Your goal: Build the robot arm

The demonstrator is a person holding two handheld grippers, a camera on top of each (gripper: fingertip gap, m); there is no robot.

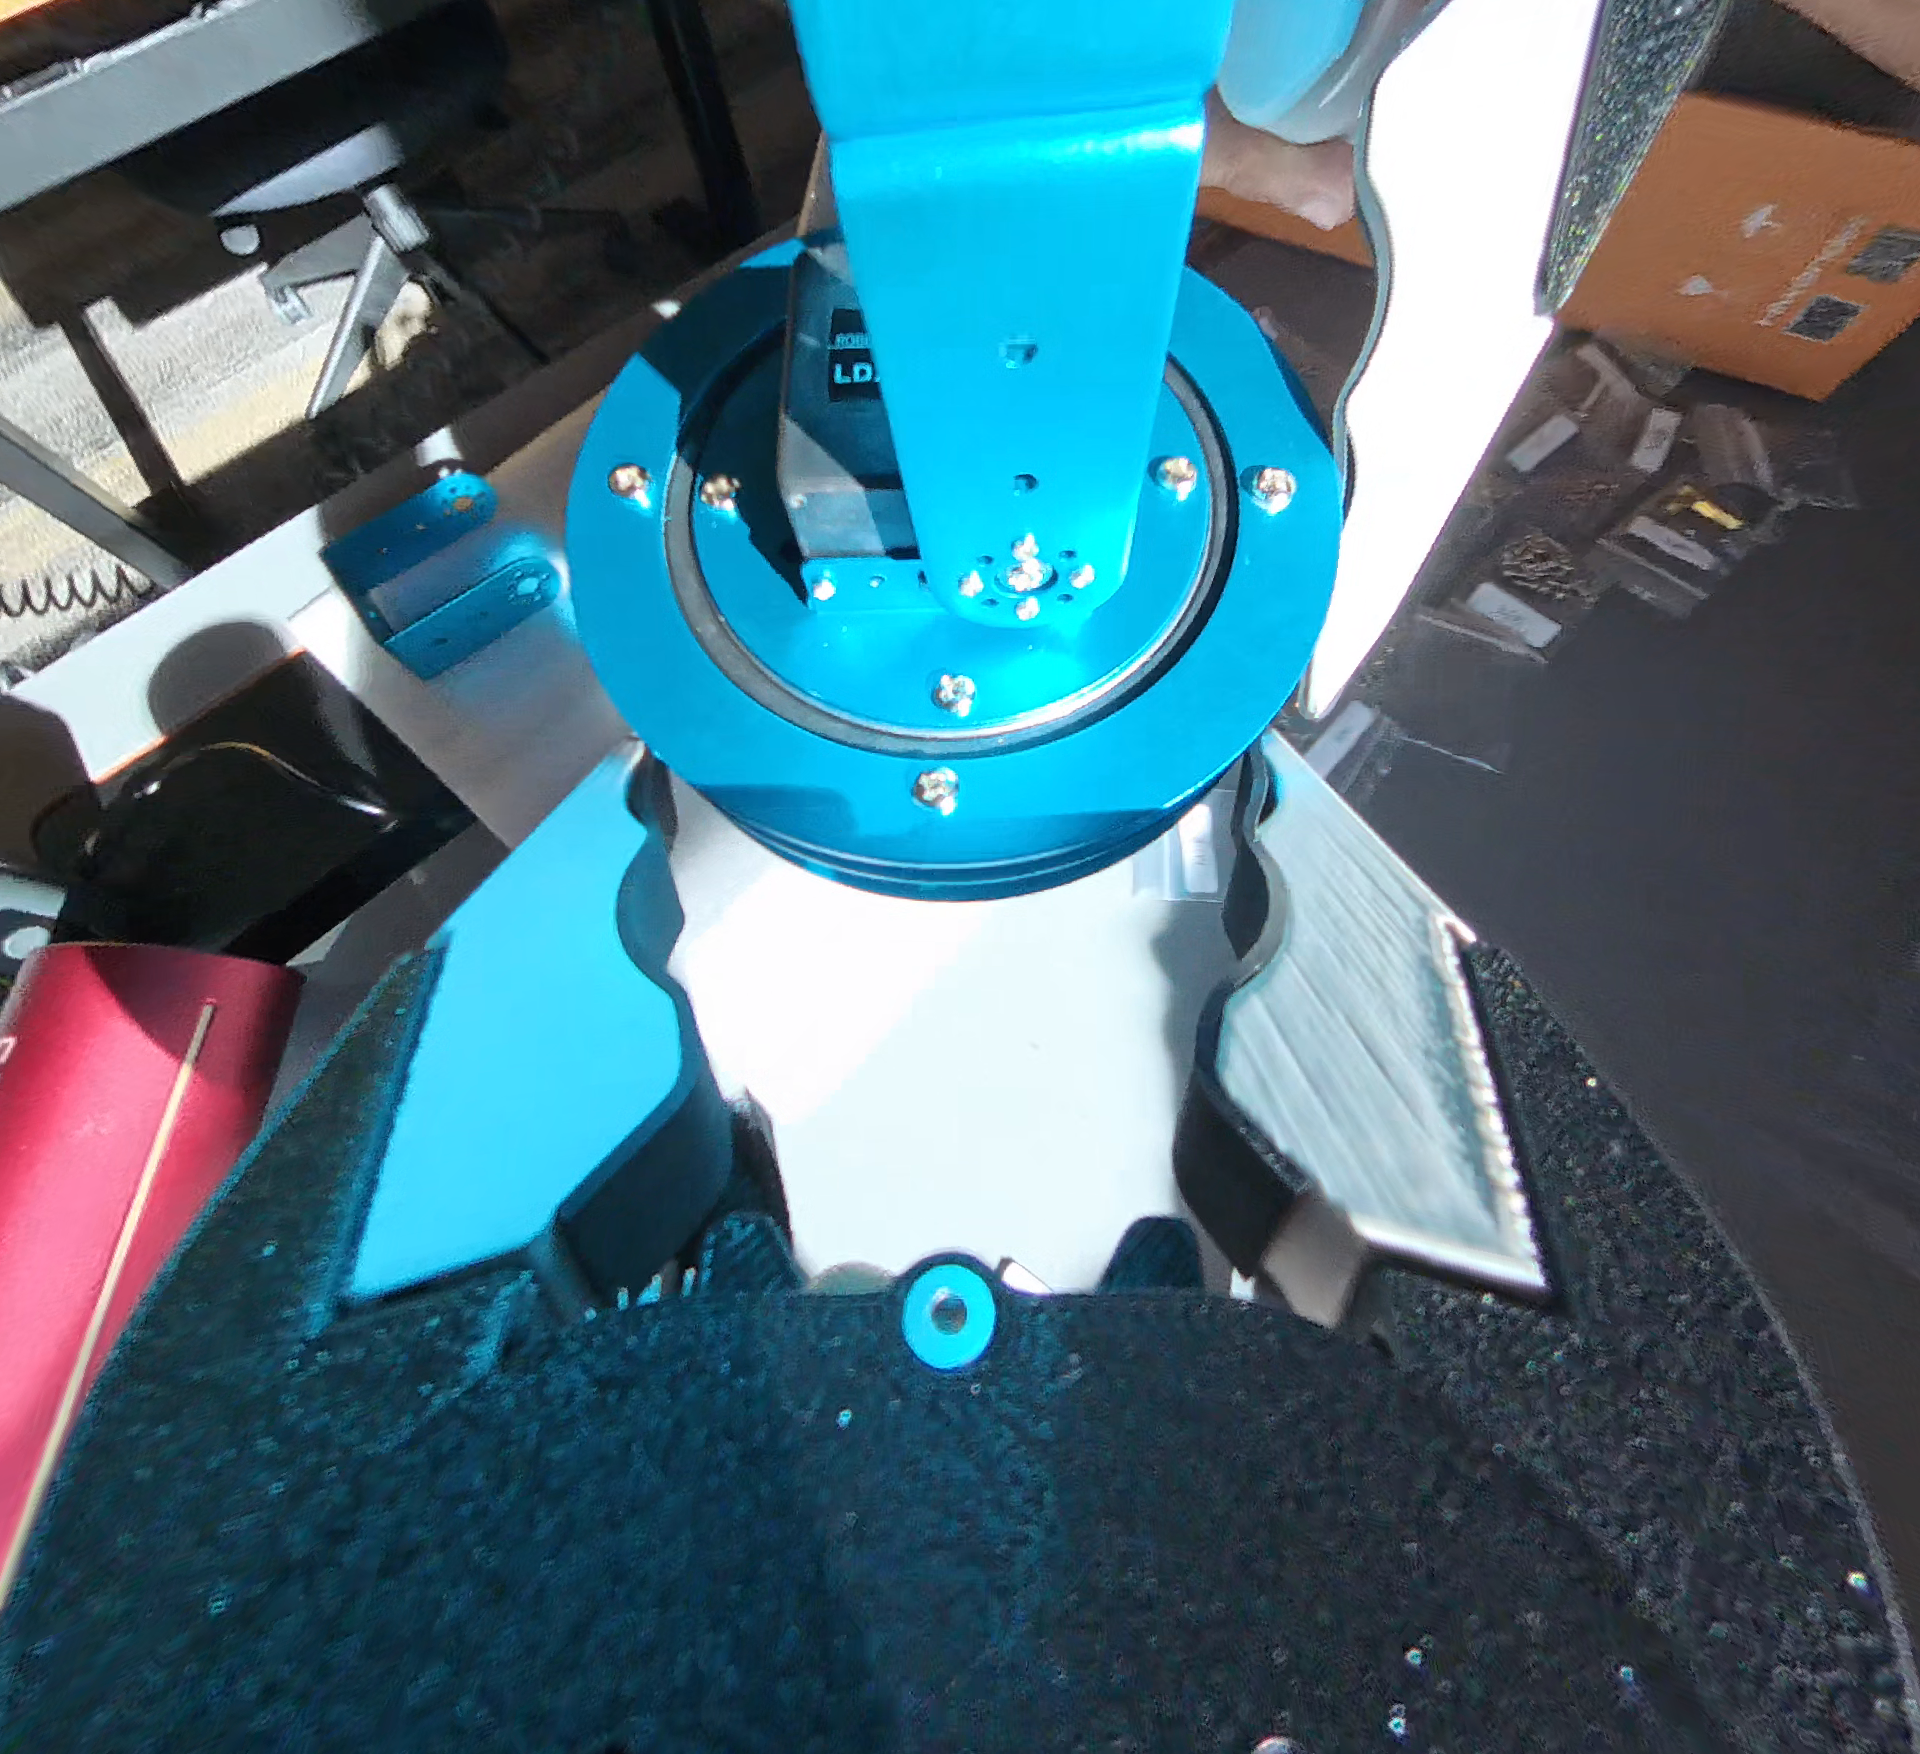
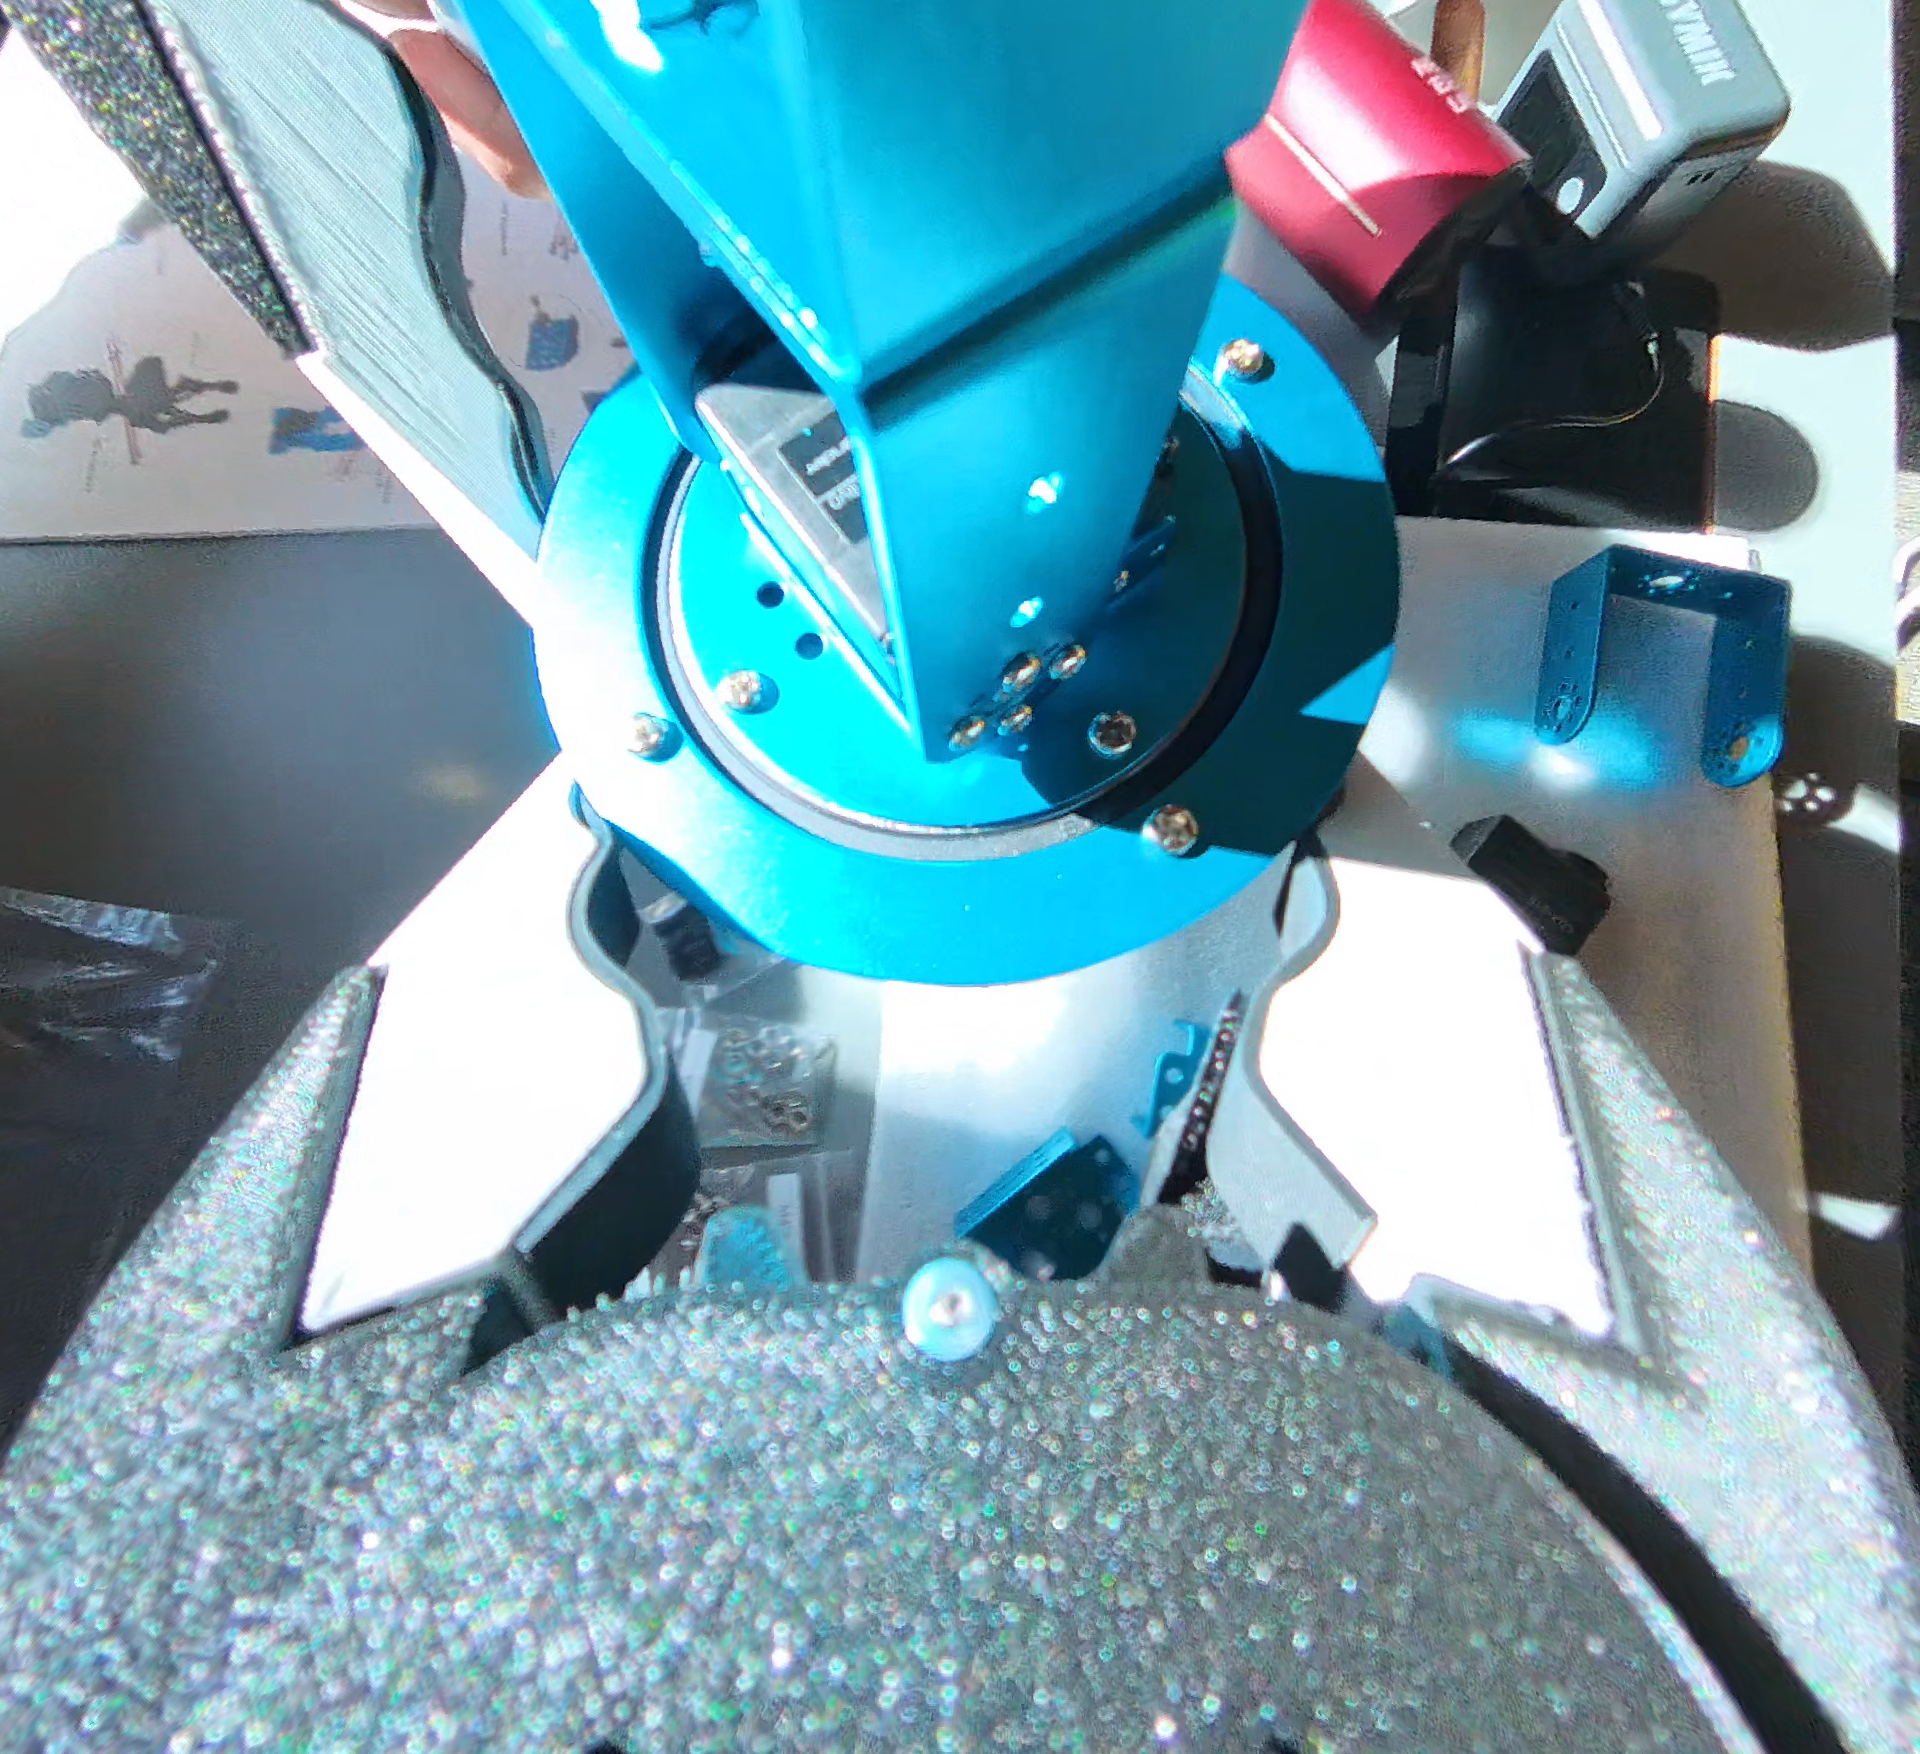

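Observation:
A blue round metal base [image 1: 951,561] with screws carries a tall blue bracket [image 1: 997,94] and a black servo [image 1: 831,416]. It stands on a white table [image 1: 935,1060]. My left gripper [image 1: 951,764] has a fingertip on each side of the base's lower ring at its near edge and looks shut on it. My right gripper [image 2: 951,863] grips the same base [image 2: 966,873] the same way from another side. Each gripper also shows in the other's view, a finger against the base's edge [image 1: 1455,302] [image 2: 343,229].
A dark red cylinder [image 1: 114,1164] [image 2: 1351,146] lies near a grey device [image 2: 1642,73]. A loose blue U-bracket [image 1: 447,561] [image 2: 1662,665], a black servo [image 2: 1538,883], bags of screws [image 2: 769,1081] and a printed sheet [image 2: 156,416] lie on the table. A cardboard box [image 1: 1745,250] sits beyond it.

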